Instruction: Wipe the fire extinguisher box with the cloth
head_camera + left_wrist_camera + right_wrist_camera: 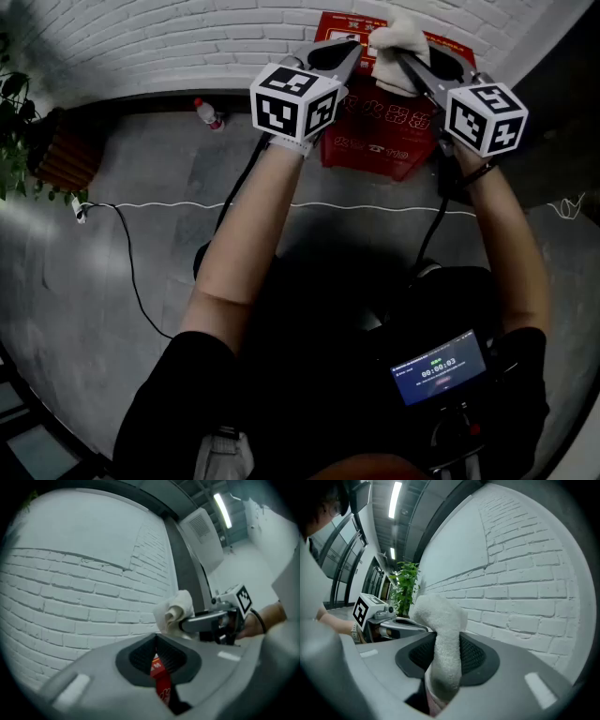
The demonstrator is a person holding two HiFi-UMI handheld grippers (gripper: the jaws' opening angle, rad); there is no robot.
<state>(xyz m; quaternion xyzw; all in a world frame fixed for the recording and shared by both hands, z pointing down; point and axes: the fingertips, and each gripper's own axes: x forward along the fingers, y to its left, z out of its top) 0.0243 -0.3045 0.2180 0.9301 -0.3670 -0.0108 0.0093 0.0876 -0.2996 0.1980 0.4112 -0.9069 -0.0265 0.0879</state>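
Nearest me, a white cable crosses the grey floor in front of the fire extinguisher box. My left gripper has its jaws drawn nearly together and empty, with a sliver of red in the slit. Its tip is at the box's top edge. My right gripper is clamped on the cloth, bunched at that same edge just beside the left tip. Behind is the brick wall. Left of the box is open floor, with a bottle at the wall's foot.

Against white brick wall: red fire extinguisher box, white cloth at its top; clear plastic bottle to its left, potted green plant farther left.
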